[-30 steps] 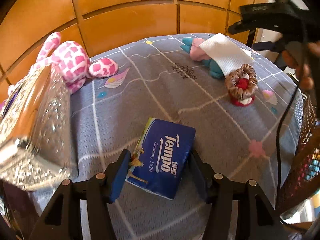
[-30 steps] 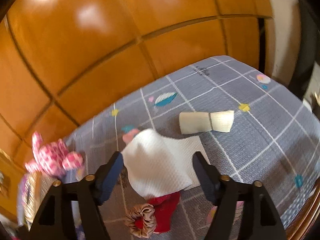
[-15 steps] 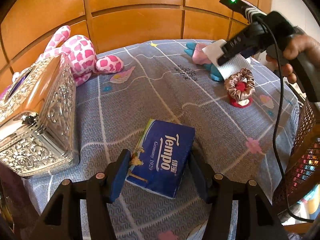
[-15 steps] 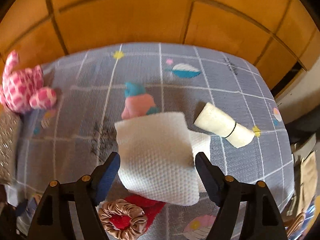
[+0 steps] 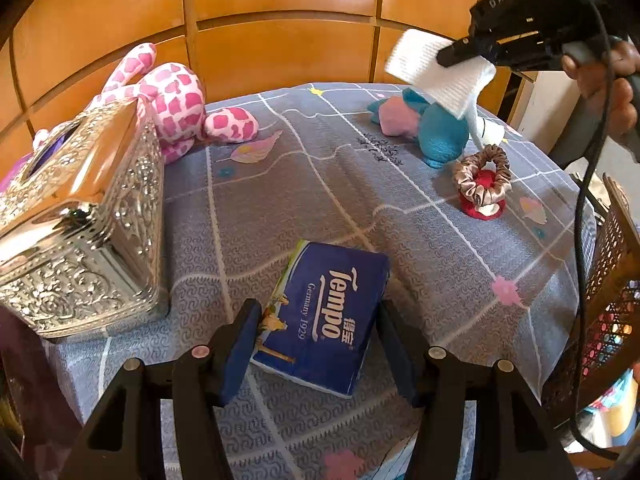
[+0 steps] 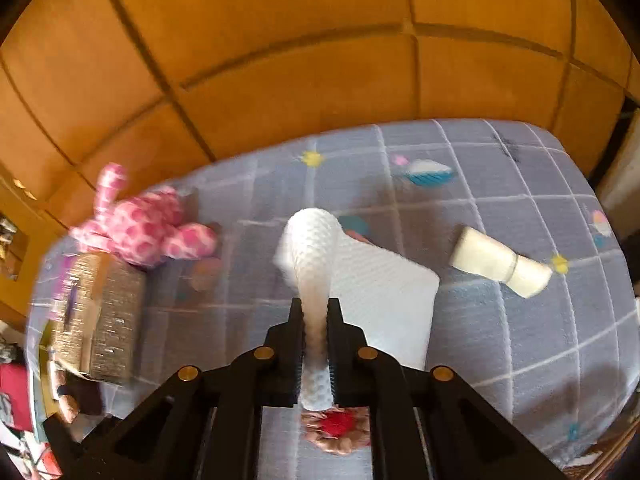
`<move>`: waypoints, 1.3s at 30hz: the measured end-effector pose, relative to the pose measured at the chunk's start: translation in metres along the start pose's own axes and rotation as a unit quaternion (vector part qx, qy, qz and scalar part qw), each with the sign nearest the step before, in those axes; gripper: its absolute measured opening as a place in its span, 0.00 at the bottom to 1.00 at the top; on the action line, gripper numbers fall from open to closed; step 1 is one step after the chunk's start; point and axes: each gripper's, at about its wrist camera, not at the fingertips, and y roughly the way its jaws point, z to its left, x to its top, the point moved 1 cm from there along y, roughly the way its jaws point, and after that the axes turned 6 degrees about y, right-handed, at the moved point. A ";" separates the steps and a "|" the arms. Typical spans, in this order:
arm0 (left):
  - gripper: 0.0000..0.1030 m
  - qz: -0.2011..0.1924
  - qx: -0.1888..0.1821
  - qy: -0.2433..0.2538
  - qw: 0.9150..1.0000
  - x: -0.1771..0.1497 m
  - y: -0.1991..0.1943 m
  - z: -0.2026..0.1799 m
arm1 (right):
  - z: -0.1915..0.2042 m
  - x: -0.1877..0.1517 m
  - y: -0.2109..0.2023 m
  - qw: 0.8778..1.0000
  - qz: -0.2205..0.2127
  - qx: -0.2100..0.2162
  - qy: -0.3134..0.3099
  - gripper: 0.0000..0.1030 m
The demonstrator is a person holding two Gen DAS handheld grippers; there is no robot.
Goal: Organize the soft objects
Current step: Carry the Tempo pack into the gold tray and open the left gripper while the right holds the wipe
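Silver box [image 5: 80,232]: at the left edge of the worktop [image 5: 320,184], ornate and shiny.
Pink spotted plush [image 5: 176,104]: at the far left corner of the worktop, just behind the silver box.
Tissue pack [image 5: 324,312]: blue, printed "Tempo", flat on the cloth near the front edge.
Left hand-held gripper [image 5: 316,348]: its two fingers stand on both sides of the tissue pack; the left pad touches the pack; if the right pad presses I cannot tell.
Teal and pink plush [image 5: 432,128]: near the far right corner.
Scrunchie [image 5: 482,178]: beige, lying on a red item, near the right edge.
White cloth [image 6: 320,280]: lifted above the worktop, hanging over the teal and pink plush.
Right hand-held gripper [image 6: 316,344]: jaws have just closed; they pinch a fold of the white cloth.
Rolled towel [image 6: 500,262]: cream, tied in the middle, near the right edge.
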 end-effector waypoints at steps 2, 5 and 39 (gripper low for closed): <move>0.58 -0.001 0.001 -0.004 1.000 -0.001 -0.002 0.001 | 0.007 -0.002 0.001 1.000 0.006 0.018 -0.001 0.03; 0.58 -0.001 0.006 -0.010 1.000 -0.005 -0.006 0.004 | 0.021 -0.010 0.007 0.997 0.024 0.078 -0.001 0.03; 0.57 -0.023 0.049 -0.064 0.996 -0.024 -0.065 0.033 | 0.070 -0.082 0.118 0.991 0.118 0.032 -0.059 0.04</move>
